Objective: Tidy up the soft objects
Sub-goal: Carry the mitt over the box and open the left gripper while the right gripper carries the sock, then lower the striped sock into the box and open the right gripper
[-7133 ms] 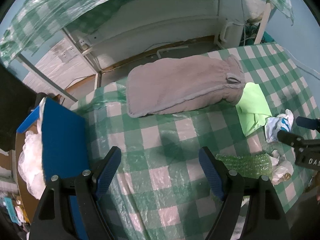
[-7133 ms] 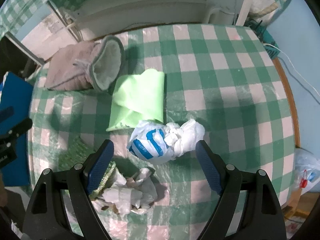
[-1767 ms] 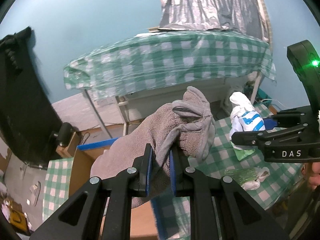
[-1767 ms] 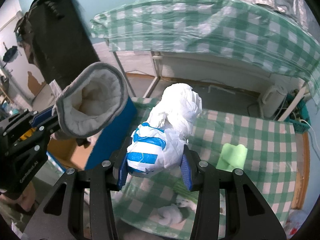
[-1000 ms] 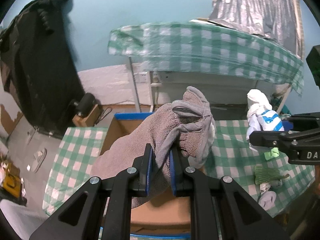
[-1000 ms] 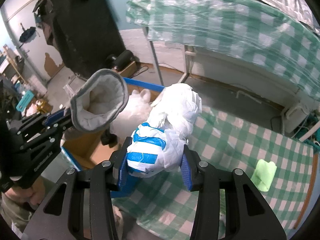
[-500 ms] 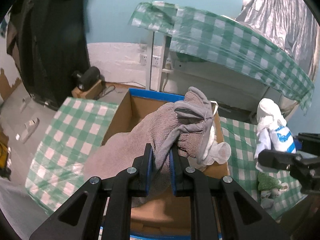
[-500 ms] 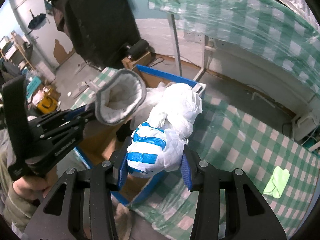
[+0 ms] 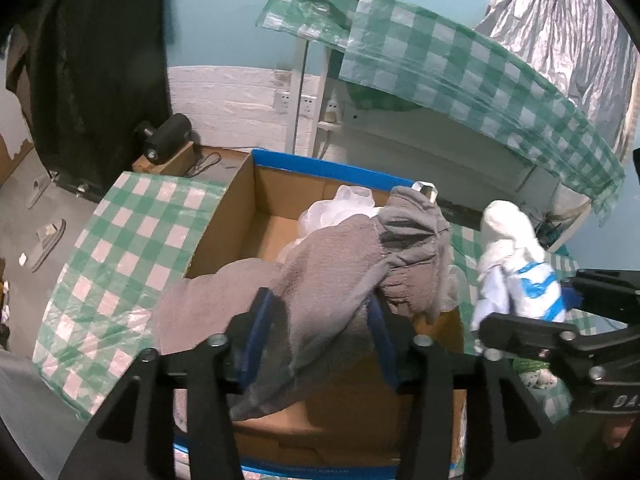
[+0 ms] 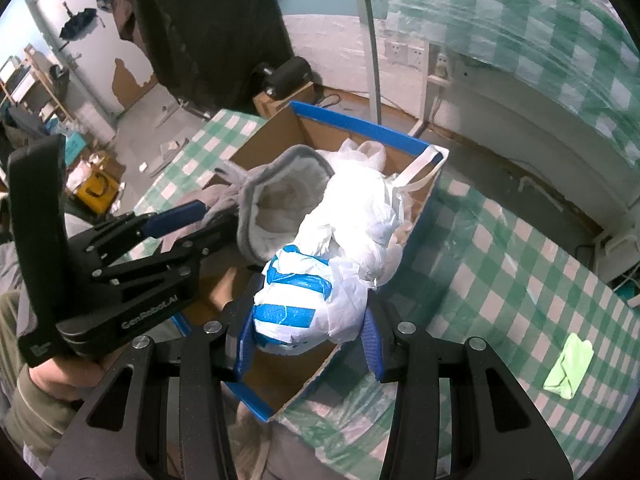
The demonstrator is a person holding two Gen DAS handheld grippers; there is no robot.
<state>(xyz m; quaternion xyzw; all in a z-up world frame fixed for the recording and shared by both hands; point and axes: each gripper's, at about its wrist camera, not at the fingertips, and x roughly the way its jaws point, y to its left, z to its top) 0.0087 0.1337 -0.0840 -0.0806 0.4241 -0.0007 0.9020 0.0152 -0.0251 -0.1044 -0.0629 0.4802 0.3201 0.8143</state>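
My left gripper (image 9: 318,328) is open, and the grey fleece pouch (image 9: 340,276) still drapes between its fingers over the open cardboard box (image 9: 240,196) with blue rims. The pouch also shows in the right wrist view (image 10: 280,204), its mouth open above the box (image 10: 360,126). My right gripper (image 10: 308,332) is shut on a white-and-blue plastic bag bundle (image 10: 320,292), held over the box's near corner. The bundle also shows in the left wrist view (image 9: 516,264). Crumpled white plastic (image 9: 340,212) lies inside the box.
Green checked tablecloth (image 10: 500,280) covers the table right of the box, with a light green cloth (image 10: 568,368) on it. Another checked surface (image 9: 120,248) lies left of the box. A second checked table (image 9: 440,64) stands behind. A black coat (image 9: 92,60) hangs at left.
My left gripper has opened its fingers over the box, loosening the grey pouch. Both grippers have moved closer above the box. My right gripper still holds the bundle.
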